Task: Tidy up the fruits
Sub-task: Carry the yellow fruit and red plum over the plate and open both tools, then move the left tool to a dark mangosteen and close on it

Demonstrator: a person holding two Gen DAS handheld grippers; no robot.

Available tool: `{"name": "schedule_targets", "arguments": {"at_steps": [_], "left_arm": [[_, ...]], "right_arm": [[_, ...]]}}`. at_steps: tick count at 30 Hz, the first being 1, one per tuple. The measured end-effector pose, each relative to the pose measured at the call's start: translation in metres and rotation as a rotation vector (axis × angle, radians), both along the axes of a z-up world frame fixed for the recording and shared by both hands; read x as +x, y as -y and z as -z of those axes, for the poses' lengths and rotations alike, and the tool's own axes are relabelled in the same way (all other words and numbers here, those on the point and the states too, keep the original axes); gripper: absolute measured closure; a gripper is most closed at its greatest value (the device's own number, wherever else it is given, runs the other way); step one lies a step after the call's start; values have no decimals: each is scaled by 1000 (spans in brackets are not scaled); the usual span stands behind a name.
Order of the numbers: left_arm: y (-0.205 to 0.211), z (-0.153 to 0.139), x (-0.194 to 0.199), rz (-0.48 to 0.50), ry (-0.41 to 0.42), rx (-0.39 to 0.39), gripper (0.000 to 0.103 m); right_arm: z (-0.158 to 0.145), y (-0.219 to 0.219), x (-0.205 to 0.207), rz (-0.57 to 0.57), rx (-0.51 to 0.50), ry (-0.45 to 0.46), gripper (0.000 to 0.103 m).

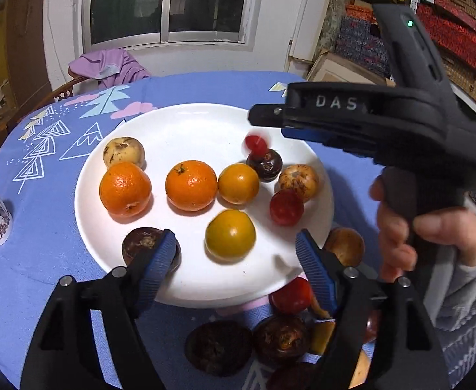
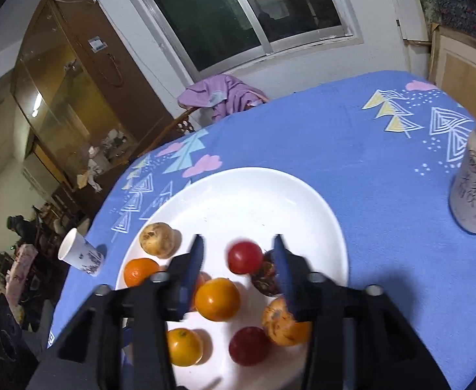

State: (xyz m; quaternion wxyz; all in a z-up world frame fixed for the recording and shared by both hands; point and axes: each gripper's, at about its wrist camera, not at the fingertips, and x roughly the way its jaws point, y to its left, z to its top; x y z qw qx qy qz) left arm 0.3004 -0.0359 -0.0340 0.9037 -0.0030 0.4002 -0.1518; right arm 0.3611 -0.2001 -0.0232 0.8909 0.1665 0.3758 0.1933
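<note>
Right now the left hand-held gripper (image 1: 234, 253) is hovering over the near edge of a white plate (image 1: 205, 123) with its blue pads standing apart and nothing pressed between them; a yellow-orange fruit (image 1: 230, 234) is lying on the plate in the gap, clear of both pads. The left pad is overlapping a dark brown fruit (image 1: 140, 243) at the plate's near rim, though whether it is touching cannot be told.

Across the plate, two oranges (image 1: 191, 185) are sitting side by side behind it, a pale spotted fruit (image 1: 123, 152) is resting at the far left, and a dark red fruit (image 1: 286, 207) is lying next to a speckled tan one (image 1: 299, 177).

The right hand-held gripper (image 2: 239, 271) is hanging over the same plate, its jaws also parted and gripping nothing. A small red fruit (image 2: 245, 257), blurred, is showing between its fingers, apart from both pads, just beside a dark round fruit (image 2: 265, 276).

More dark and red fruits (image 1: 282, 338) are lying bunched on the blue patterned tabletop (image 1: 205, 87) just off the plate's near rim. A paper cup (image 2: 80, 256) is lying tipped to the left, and a can (image 2: 475, 188) is standing to the right.
</note>
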Motion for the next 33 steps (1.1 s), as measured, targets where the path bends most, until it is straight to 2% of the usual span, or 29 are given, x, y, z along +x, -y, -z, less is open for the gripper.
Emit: {"name": "schedule_targets", "arguments": {"at_steps": [3,6,9,11,13,15,18,21,23,26,33], "left_arm": [[-10,-4,-3,-11,9,-19,27],[-21,-8,-10,-35,18,-15,24],[-37,-14,-24,-70,36,-28,20],[-48,-16,-34,-99,46,-35,14],[-59,-15,-50,-130,54,-29,14],[-67,-11,-63,-151,50,-20,14],[-74,-5,-83,-184,58,19,14],[-76,3,-94,-212,63,50,11],[-71,7,-99,-211,81,80,11],[-56,10,-102,-185,127,170,11],[-27,16,-92,-109,156,291,11]], "right_arm": [[0,-1,-1,-22,5,-12,54],[-13,5,-11,-11,39,-4,53],[-32,13,-35,2,56,25,39],[-42,20,-61,-2,40,61,37],[-44,30,-87,6,29,87,27],[-41,44,-117,33,20,115,26],[-25,67,-153,73,12,127,25],[-6,89,-173,122,25,78,20],[0,102,-175,147,70,48,19],[2,110,-172,164,118,25,19],[-1,103,-177,154,101,45,16]]}}
